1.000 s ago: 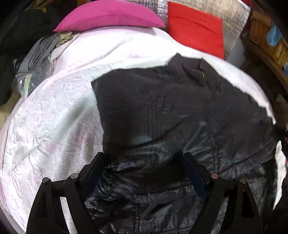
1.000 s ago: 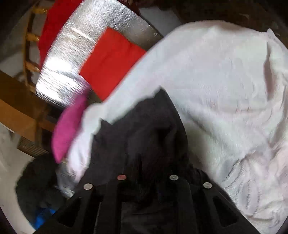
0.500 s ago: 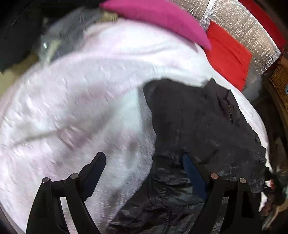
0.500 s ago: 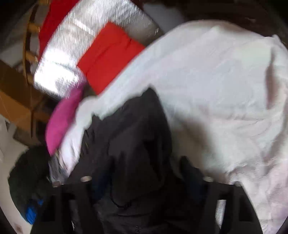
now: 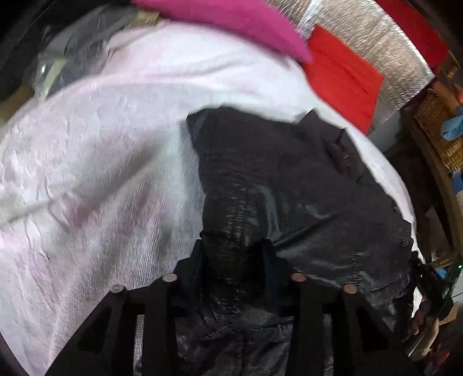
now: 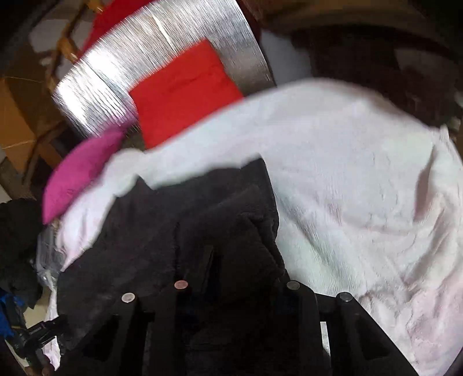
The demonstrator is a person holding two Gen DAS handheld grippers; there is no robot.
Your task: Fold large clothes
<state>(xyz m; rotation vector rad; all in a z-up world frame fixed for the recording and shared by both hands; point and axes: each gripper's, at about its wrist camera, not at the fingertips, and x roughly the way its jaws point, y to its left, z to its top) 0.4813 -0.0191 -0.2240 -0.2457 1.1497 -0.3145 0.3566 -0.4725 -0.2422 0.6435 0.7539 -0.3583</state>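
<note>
A large black jacket point(image 5: 289, 179) lies spread on a pale pink-white bed cover point(image 5: 95, 173). My left gripper point(image 5: 234, 254) is shut on a bunched fold at the jacket's left edge. In the right wrist view the same jacket point(image 6: 173, 231) lies with its fleecy side up on the bed cover point(image 6: 361, 188). My right gripper point(image 6: 237, 277) is shut on the jacket's near edge, and dark cloth hides its fingertips.
A magenta pillow point(image 5: 231, 20) and a red pillow point(image 5: 341, 78) lean on a silver headboard point(image 5: 376, 40). Grey clothes point(image 5: 81, 49) lie at the bed's far left. A wicker shelf point(image 5: 434, 127) stands on the right. A dark clothes heap point(image 6: 17, 245) lies left of the bed.
My left gripper has swung to the jacket's left edge and closed on a fold. My right gripper opened briefly, then closed on the jacket again. Both views are motion-blurred.
</note>
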